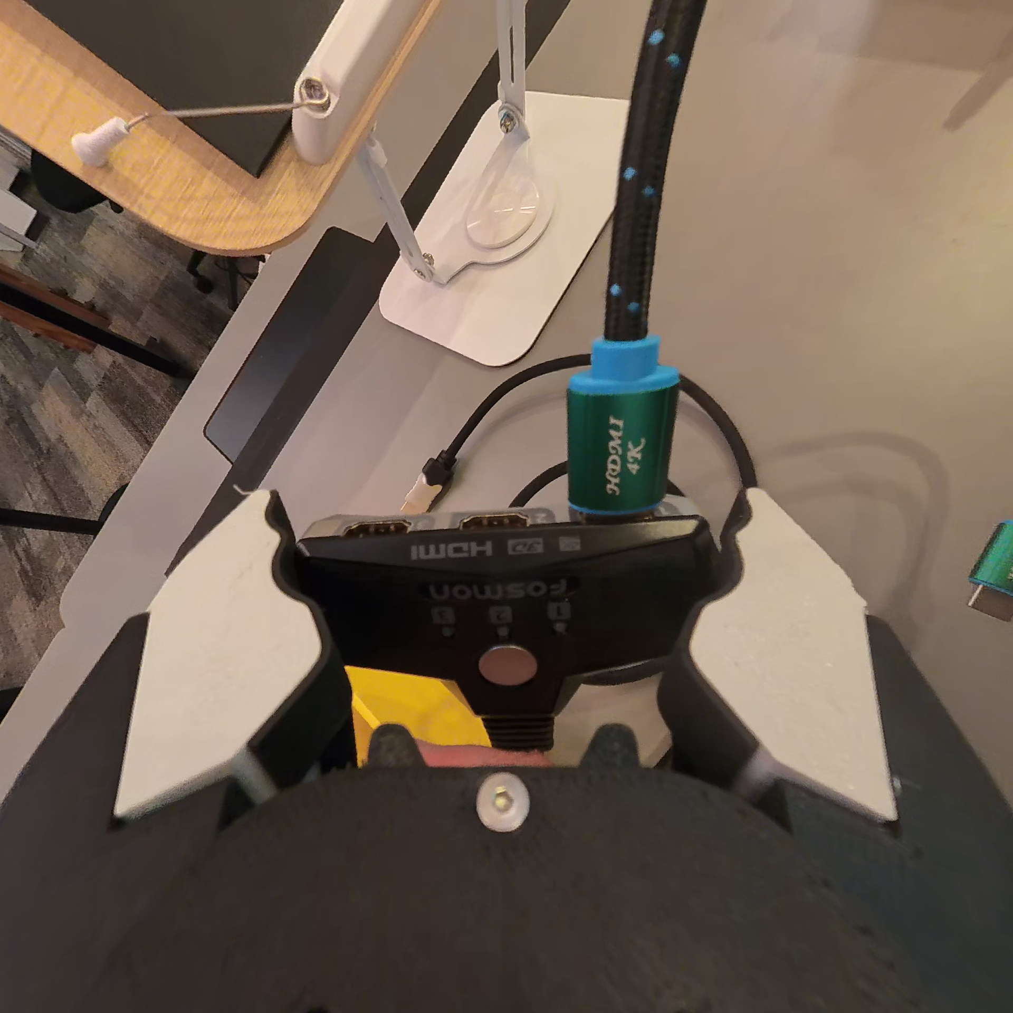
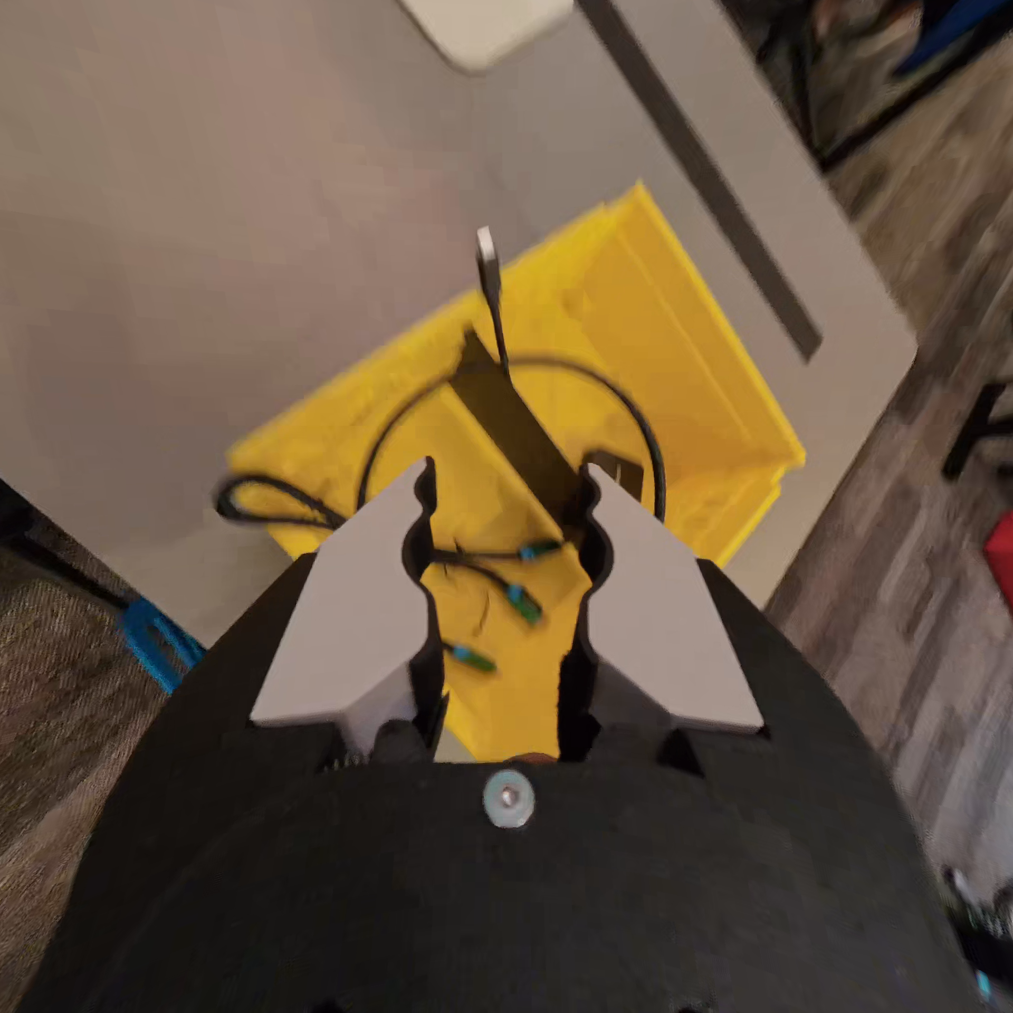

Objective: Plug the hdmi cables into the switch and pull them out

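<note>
My left gripper (image 1: 510,499) is shut on the black HDMI switch (image 1: 504,608), its fingers pressing the switch's two sides. A green HDMI plug (image 1: 622,444) with a blue collar and a braided black cable (image 1: 641,181) sits in the rightmost port; the two ports (image 1: 490,522) to its left are empty. My right gripper (image 2: 508,466) is open and empty, held above a yellow bin (image 2: 685,307). Several green plugs (image 2: 523,603) with blue collars lie in the bin. The right wrist view is blurred.
A thin black cable with a small plug (image 1: 433,482) lies on the grey table (image 1: 822,274) behind the switch. A white lamp base (image 1: 493,219) stands further back. Another green connector (image 1: 995,570) shows at the right edge. The table's edge and the floor (image 2: 932,548) are right of the bin. Spacing between my two grippers at the tips: around 55 centimetres.
</note>
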The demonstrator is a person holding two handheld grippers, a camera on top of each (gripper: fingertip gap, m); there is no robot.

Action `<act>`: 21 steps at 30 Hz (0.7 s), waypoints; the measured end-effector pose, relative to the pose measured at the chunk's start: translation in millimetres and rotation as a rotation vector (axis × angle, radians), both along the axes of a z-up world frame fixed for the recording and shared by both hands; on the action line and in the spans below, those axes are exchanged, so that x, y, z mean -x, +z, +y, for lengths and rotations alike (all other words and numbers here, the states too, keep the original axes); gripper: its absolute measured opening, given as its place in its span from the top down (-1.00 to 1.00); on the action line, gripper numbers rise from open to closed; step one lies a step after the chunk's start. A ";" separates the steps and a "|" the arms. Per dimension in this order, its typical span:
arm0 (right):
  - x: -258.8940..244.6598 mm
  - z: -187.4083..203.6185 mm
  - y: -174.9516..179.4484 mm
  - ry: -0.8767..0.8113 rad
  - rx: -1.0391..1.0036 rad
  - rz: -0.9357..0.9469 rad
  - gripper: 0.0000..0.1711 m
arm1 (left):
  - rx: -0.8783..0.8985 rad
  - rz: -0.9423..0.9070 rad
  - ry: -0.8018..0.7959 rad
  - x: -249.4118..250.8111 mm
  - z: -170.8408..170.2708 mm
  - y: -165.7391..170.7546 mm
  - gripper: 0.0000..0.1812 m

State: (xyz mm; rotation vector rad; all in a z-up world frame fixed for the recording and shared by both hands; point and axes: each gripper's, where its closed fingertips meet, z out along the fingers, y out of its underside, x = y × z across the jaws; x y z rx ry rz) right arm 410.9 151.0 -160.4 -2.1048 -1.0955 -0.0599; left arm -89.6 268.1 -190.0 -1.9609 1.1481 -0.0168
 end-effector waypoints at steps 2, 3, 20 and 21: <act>47.1 1.2 17.4 0.097 -0.051 0.051 0.39 | -0.008 -0.001 -0.008 -2.3 -1.6 2.2 -0.56; 75.2 -0.3 26.2 0.155 -0.074 0.088 0.39 | -0.014 0.001 -0.007 -3.2 -2.0 3.4 -0.56; 426.8 -3.0 26.5 0.669 0.065 0.716 0.14 | -0.016 0.005 -0.083 -27.0 -22.4 16.3 -0.56; 432.3 3.0 28.5 0.663 0.053 0.741 0.13 | -0.011 0.003 -0.093 -28.9 -24.3 16.4 -0.56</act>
